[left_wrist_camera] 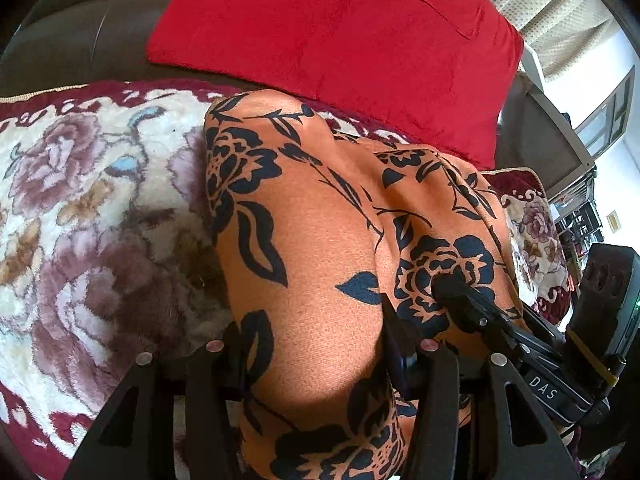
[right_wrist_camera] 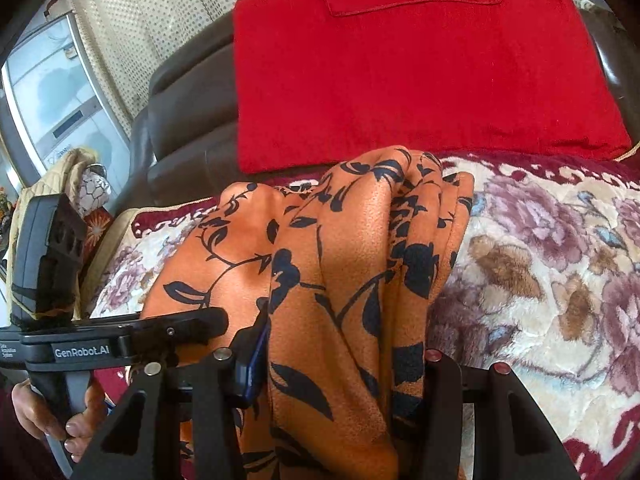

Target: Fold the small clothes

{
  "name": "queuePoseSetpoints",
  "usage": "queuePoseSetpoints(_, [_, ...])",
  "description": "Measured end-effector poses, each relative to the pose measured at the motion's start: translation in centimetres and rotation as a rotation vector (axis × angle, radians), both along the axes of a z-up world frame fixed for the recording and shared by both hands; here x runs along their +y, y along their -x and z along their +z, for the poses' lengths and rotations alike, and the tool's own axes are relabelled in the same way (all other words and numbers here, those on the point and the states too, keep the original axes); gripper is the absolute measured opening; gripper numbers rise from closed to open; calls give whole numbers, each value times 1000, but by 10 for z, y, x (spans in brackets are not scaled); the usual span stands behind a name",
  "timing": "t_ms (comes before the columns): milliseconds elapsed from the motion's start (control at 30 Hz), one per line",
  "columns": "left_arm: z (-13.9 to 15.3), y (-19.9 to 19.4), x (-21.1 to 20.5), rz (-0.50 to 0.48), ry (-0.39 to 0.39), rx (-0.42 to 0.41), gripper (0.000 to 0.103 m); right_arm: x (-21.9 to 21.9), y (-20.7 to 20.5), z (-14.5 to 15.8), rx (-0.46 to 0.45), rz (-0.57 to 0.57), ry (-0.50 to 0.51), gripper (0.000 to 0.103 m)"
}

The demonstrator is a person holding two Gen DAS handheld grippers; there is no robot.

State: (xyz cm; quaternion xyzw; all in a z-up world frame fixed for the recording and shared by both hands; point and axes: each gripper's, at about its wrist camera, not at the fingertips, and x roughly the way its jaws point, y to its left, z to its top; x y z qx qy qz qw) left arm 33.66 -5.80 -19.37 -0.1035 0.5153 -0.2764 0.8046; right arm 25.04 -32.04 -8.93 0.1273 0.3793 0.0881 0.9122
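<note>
Between my two grippers hangs the orange garment [left_wrist_camera: 316, 240] with its black flower print, bunched and draped over the floral blanket [left_wrist_camera: 88, 208] that covers the sofa seat, with the red cushion [left_wrist_camera: 340, 36] leaning on the backrest just behind it. My left gripper [left_wrist_camera: 316, 364] has cloth running thick between its fingers, which look closed down on a gathered edge; my right gripper [right_wrist_camera: 340, 368] likewise has a wad of folds packed between its fingers, so I read both as clamped on the garment. From the left wrist view I can see the right gripper's dark finger [left_wrist_camera: 460, 300] pressed against the fabric close alongside, so the two grips sit near each other on the same end. I judge this to be the lifting and spreading stage of a fold: the piece is held up by one edge, not yet flat, and the far end trails in pleats toward the cushion. Next I would draw the grippers apart to pull that edge taut, then lay the cloth down smooth on the blanket before folding it over.
</note>
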Motion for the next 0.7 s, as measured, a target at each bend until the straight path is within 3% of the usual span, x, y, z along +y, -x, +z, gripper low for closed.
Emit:
queuePoseSetpoints(300, [-2, -6, -1, 16, -7, 42, 57, 2, -12, -21, 77, -10, 16, 53])
queuePoseSetpoints(433, [2, -6, 1, 20, -20, 51, 59, -8, -16, -32, 131, -29, -32, 61])
queuePoseSetpoints(567, [14, 5, 14, 25, -50, 25, 60, -21, -12, -31, 147, -33, -88, 63])
queuePoseSetpoints(700, [32, 23, 23, 22, -134, -75, 60, -36, -4, -21, 119, -59, -134, 63])
